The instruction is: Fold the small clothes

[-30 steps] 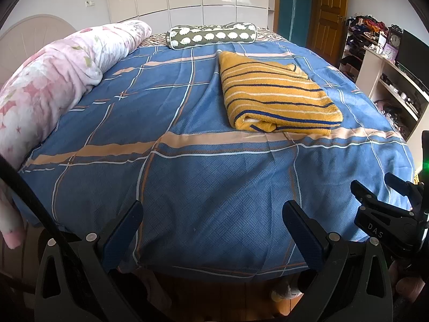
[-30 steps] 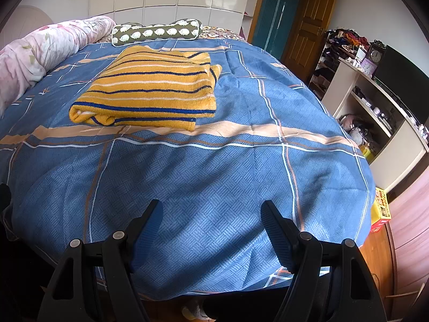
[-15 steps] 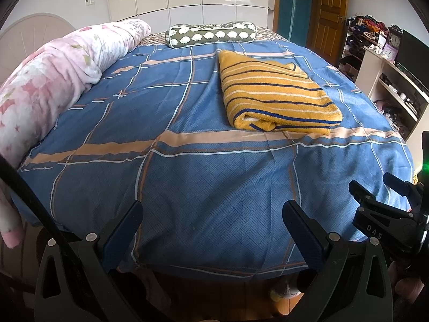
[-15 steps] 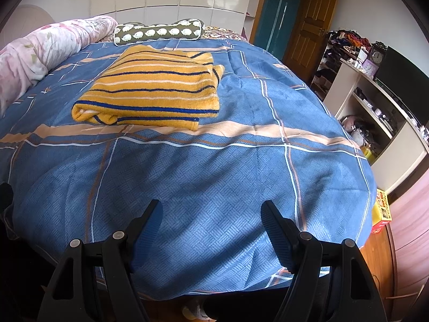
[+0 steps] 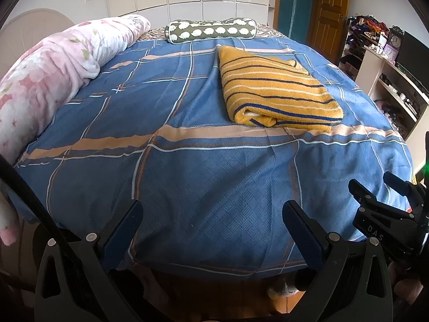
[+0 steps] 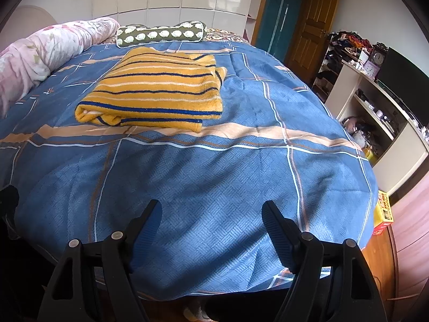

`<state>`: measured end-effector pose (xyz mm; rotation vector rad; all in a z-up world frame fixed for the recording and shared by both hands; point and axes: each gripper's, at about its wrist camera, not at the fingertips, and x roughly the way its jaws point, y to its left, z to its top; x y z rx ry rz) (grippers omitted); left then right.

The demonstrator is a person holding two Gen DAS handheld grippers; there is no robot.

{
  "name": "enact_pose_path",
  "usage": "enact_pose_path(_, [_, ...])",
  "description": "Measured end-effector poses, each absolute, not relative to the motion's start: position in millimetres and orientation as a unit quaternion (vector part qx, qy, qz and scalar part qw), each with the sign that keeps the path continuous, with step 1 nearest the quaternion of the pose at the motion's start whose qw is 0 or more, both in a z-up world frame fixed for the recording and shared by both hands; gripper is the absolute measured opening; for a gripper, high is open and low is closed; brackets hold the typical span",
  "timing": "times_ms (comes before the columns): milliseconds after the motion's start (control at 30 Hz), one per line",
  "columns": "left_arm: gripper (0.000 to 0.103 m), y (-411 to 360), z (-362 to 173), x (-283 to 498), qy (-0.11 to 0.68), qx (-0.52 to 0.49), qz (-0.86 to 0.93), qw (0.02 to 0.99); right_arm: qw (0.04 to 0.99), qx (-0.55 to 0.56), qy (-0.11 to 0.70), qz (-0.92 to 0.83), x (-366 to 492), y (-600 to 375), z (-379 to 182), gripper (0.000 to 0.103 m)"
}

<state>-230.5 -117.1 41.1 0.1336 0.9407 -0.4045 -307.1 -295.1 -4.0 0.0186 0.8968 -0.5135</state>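
A folded yellow garment with dark blue and white stripes (image 5: 273, 91) lies flat on the blue plaid bedspread (image 5: 187, 187), past the middle of the bed; it also shows in the right wrist view (image 6: 158, 94). My left gripper (image 5: 213, 224) is open and empty, held over the near edge of the bed, well short of the garment. My right gripper (image 6: 211, 222) is open and empty too, also at the near edge. The right gripper's body shows at the right of the left wrist view (image 5: 386, 214).
A rolled pink floral quilt (image 5: 51, 75) runs along the bed's left side. A green patterned bolster (image 5: 211, 30) lies at the head. A white shelf unit with a TV (image 6: 380, 102) stands right of the bed. A yellow box (image 6: 383, 212) sits on the floor.
Both views have shifted very slightly; the garment sits a touch lower and nearer in the right wrist view. Both grippers stay open and empty.
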Motion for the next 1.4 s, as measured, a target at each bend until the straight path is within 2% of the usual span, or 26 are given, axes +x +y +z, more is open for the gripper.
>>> enact_pose_path(767, [0.103, -109, 20, -217, 0.463, 0.059, -0.186, 0.865, 0.879, 0.01, 0.416, -0.234, -302, -299, -15, 0.082])
enact_pose_path(1000, [0.103, -111, 18, -189, 0.428, 0.091, -0.169, 0.883, 0.893, -0.007, 0.387, -0.228, -273, -310, -6, 0.085])
enact_pose_path(1400, [0.103, -118, 8, -153, 0.452, 0.076, -0.18, 0.87, 0.887, 0.01, 0.399, -0.233, -237, -332, -15, 0.085])
